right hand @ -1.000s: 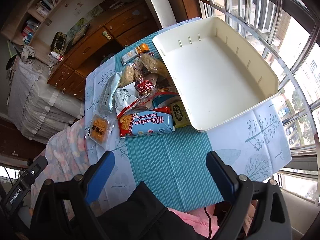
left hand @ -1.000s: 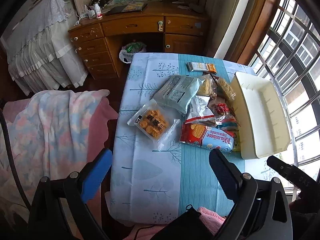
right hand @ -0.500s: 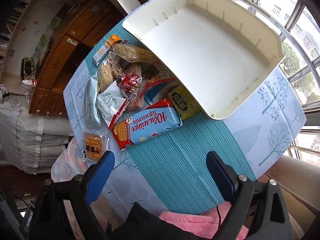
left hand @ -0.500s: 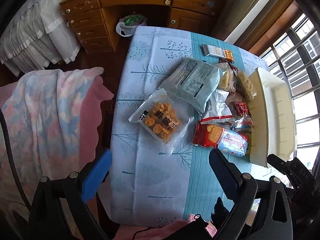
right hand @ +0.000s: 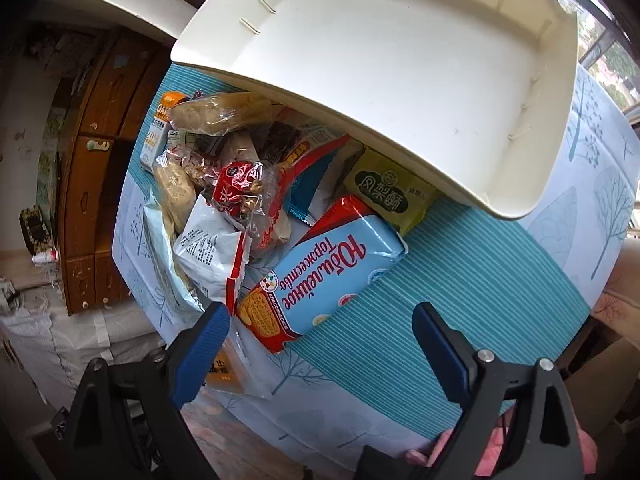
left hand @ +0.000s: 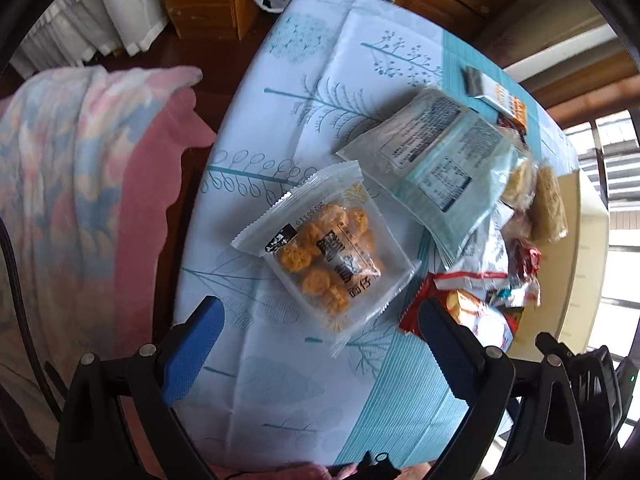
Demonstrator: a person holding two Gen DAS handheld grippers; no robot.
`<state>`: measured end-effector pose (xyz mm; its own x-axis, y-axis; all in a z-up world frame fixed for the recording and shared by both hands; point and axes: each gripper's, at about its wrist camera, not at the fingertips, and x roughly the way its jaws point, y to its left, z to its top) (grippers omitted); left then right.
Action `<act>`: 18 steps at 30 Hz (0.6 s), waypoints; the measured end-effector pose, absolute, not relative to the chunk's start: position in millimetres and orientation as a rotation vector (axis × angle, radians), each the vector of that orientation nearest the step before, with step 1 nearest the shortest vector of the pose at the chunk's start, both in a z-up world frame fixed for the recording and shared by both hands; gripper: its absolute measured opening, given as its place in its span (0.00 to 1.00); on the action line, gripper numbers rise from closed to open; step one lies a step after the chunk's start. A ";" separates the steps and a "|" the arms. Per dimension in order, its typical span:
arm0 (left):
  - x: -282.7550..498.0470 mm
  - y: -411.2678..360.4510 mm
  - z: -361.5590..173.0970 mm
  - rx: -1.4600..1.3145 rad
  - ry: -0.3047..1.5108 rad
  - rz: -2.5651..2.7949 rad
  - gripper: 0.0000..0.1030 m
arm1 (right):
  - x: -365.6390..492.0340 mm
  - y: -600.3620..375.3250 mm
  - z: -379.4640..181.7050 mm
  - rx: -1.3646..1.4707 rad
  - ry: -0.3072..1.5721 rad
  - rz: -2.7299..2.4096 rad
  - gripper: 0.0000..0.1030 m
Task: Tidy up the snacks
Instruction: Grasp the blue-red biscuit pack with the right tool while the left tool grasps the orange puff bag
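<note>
Left wrist view: the left gripper (left hand: 318, 322) hovers over the table with its jaws spread wide and nothing between them. Just ahead of the fingertips lies a clear packet of orange fried snacks (left hand: 326, 254), flat on the tree-print tablecloth (left hand: 332, 76). Beyond it, partly overlapping the heap, lies a pale blue-grey pouch (left hand: 438, 162) with its printed label panel facing up. An orange-and-white bar wrapper (left hand: 498, 98) lies apart at the far side of the cloth. A pink and blue blanket (left hand: 72, 184) hangs beside the table at left.

Right wrist view: the right gripper (right hand: 320, 330) is likewise wide open and empty, above the teal striped band (right hand: 460, 280) of the cloth. Directly ahead of it lies a blue and red biscuit pack with Cyrillic lettering (right hand: 324, 276), lying at a slant. A green packet with Chinese characters (right hand: 390, 192) touches its far end and is partly tucked under the rim of the cream plastic tray (right hand: 400, 64), which holds no snacks. The remaining snacks are piled left of the tray: a red-wrapped sweet (right hand: 236, 192), a white pouch with red edge (right hand: 212, 248), and a long tan bar in clear wrap (right hand: 222, 112). A wooden drawer unit (right hand: 100, 168) stands beyond the table.
</note>
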<state>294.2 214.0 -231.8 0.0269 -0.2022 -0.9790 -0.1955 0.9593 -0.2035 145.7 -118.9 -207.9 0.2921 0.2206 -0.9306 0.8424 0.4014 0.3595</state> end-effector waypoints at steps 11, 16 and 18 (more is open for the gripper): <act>324.8 216.7 -293.1 -0.487 1.598 0.072 0.94 | 165.3 -108.9 -247.0 1.221 1.234 -0.651 0.91; 336.8 216.5 -309.9 -0.520 1.608 0.095 0.94 | 169.1 -108.0 -265.9 1.253 1.259 -0.700 0.91; 339.7 215.1 -314.4 -0.521 1.615 0.101 0.95 | 171.2 -108.4 -273.0 1.271 1.261 -0.712 0.91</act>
<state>339.7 215.1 -314.4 -0.0232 -0.2701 -0.9625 -0.3874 0.8900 -0.2405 171.2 -108.4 -273.0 0.2381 0.2364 -0.9420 0.9286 0.2289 0.2921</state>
